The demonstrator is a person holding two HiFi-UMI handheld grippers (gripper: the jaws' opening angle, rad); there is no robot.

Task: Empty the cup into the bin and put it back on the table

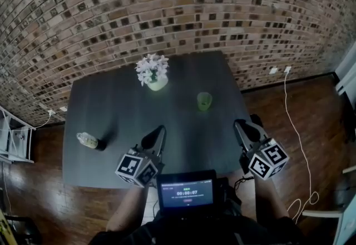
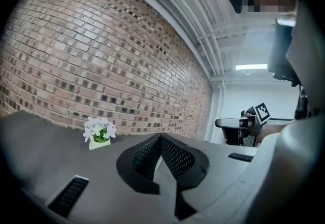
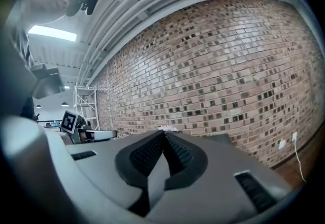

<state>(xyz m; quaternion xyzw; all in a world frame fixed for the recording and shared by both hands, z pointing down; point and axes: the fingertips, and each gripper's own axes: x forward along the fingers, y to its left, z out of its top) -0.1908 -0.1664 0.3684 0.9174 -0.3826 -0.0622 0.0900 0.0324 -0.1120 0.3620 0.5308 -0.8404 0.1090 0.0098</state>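
In the left gripper view, the left gripper [image 2: 160,137] has its two black ribbed fingers [image 2: 147,156] pressed tip to tip with nothing between them. The right gripper view shows the right gripper [image 3: 163,132] the same way, jaws closed together and empty.

Only the head view shows the cup [image 1: 204,101]. It is pale green and stands on the dark table [image 1: 111,110], right of the frame's centre. It sits above the gap between the two grippers, nearer the right one and well apart from both. It is upright, its long axis vertical and its mouth toward the camera overhead. Neither gripper view catches it.

The left gripper view does catch the flower pot [image 2: 99,132] at lower left, in front of the brick wall [image 2: 101,55], and the right gripper near the right edge. The right gripper view has the left gripper at its left edge.

The head view alone gives a small bottle [image 1: 90,141] lying on its side near the table's left edge, a screen [image 1: 186,191] at bottom centre, and a white cable [image 1: 295,127] on the wooden floor [image 1: 317,99] at right.
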